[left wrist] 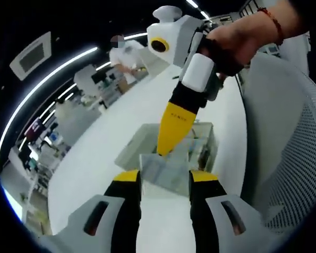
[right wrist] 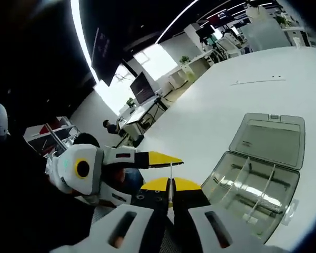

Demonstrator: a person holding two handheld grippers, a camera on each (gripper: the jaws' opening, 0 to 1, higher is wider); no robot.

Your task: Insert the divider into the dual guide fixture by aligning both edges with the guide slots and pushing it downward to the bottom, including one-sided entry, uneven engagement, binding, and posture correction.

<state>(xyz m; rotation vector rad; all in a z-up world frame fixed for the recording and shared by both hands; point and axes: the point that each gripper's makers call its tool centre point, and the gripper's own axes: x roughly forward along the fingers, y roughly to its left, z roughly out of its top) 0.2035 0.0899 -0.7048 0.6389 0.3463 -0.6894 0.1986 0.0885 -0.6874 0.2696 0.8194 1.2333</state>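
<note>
Currently the work is at the approach stage: the divider has not yet entered the guide slots. In the left gripper view, the left gripper (left wrist: 164, 182) points forward with its jaws set apart, and nothing lies between them; just ahead of its tips sits the clear compartment box (left wrist: 171, 153) on the white bench (left wrist: 95, 168). The right gripper (left wrist: 171, 134) comes down from above, held by a hand (left wrist: 237, 39), with its yellow tips at the box's near edge. In the right gripper view, the right gripper (right wrist: 170, 185) has its jaws closed together on a thin, pale sheet seen edge-on, judged to be the divider (right wrist: 170, 176); its full outline cannot be made out. The left gripper (right wrist: 147, 158) enters that view from the left, tips pointing toward the divider, and the pictures do not show contact. The box (right wrist: 258, 197) lies to the right with its lid (right wrist: 268, 139) folded open and flat, and internal partitions visible in the tray. The next move calls for carrying the divider over the tray, holding it upright and square, setting both edges into opposing slots together, then pressing evenly downward. Uneven entry on one side is the likely cause of binding; the free left gripper is placed to correct tilt.
</note>
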